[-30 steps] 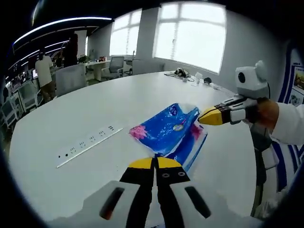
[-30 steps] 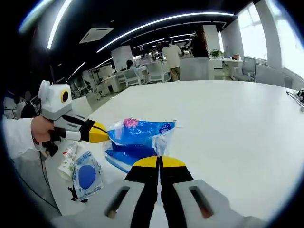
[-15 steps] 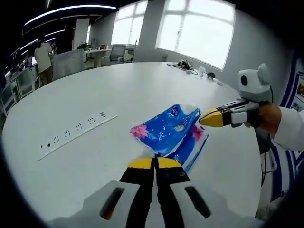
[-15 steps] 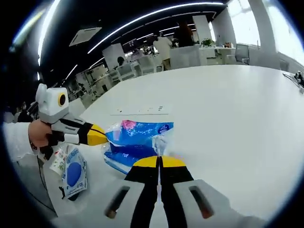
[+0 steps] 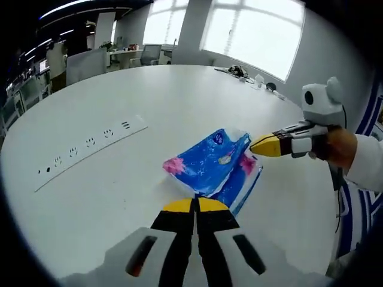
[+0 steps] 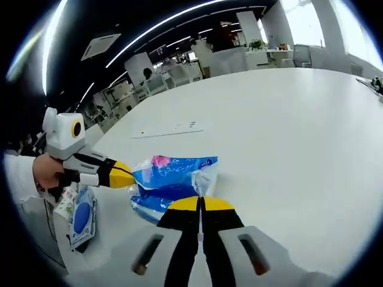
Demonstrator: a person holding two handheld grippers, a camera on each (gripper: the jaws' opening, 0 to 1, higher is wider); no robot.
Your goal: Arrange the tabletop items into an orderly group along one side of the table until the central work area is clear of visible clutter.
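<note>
A blue tissue pack (image 5: 213, 164) with pink flower prints lies between my two grippers just over the white table (image 5: 149, 101). My left gripper (image 5: 194, 205) is shut, and its yellow tips pinch the pack's near edge. My right gripper (image 5: 258, 146) reaches in from the right, shut on the pack's clear plastic corner. In the right gripper view the same pack (image 6: 170, 173) has its crinkled corner caught in my right gripper (image 6: 201, 204). There my left gripper (image 6: 130, 177) holds the pack's left end. I cannot tell whether the pack rests on the table or hangs above it.
A white power strip (image 5: 90, 149) lies flat on the table, left of the pack, power strip (image 6: 173, 128). Small items (image 5: 239, 72) sit at the far edge by the windows. A blue and white packet (image 6: 79, 216) lies beyond the left gripper. Office chairs and desks stand behind.
Both grippers stay shut on the pack at the same spots. Both views have shifted, and more of the table and the power strip shows now.
</note>
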